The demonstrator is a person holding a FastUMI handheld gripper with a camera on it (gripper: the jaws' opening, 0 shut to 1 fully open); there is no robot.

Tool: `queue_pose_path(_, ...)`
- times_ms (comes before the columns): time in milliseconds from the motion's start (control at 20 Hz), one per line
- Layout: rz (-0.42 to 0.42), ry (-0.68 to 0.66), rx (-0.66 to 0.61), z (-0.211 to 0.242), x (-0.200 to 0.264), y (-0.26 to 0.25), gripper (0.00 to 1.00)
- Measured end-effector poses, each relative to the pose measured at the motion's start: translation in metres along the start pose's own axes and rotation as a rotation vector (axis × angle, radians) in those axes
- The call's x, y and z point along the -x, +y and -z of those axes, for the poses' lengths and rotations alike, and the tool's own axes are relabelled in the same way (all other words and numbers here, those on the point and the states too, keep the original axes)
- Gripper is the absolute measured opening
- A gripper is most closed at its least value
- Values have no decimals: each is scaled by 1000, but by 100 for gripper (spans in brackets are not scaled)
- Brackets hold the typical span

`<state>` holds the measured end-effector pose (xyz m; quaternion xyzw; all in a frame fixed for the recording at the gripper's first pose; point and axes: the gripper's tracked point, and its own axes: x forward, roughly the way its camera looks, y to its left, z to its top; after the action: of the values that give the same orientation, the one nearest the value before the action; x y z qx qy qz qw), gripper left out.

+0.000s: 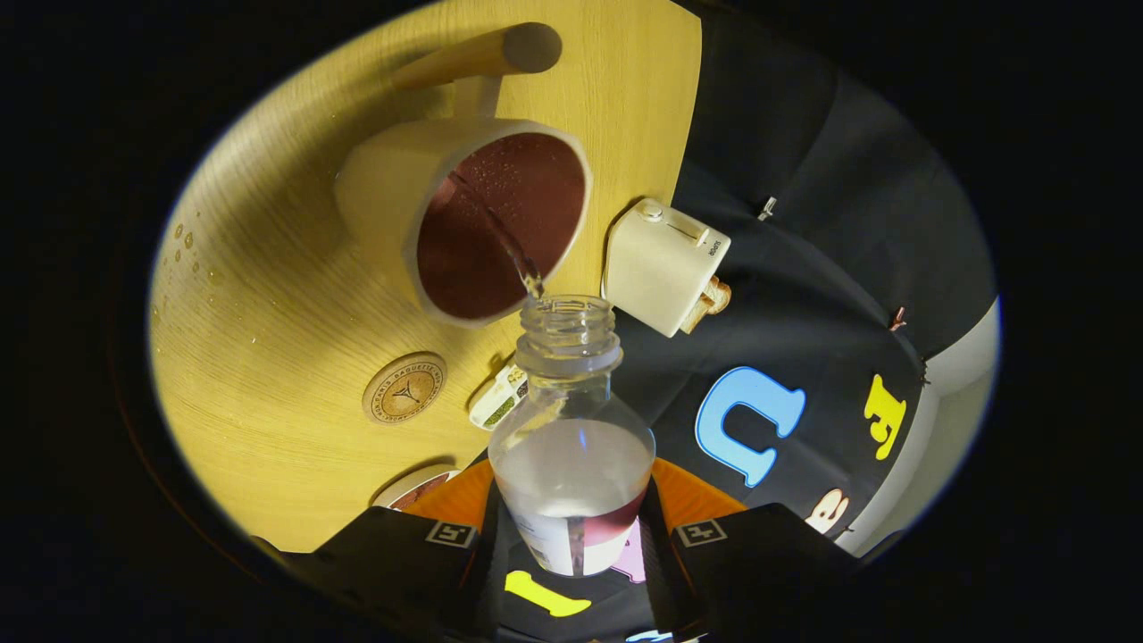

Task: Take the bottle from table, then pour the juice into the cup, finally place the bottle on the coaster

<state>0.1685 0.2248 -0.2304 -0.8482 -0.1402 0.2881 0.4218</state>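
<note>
The bottle is held between the gripper fingers, its mouth tipped over the cup on the table. The coaster is set beside the cup; a small box is placed at the table's edge.

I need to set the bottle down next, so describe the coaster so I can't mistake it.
Start from the wooden table and the big cup the bottle, gripped between the gripper fingers, is pouring into. The coaster lies flat on the table beside the bottle's neck, apart from the cup. It is the only small round disc, with a printed ring and emblem.
</note>
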Motion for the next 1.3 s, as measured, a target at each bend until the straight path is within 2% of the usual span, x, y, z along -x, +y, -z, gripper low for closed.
queue_pose_path(1300, -37, -5, 199, -6, 2, -19, 66)
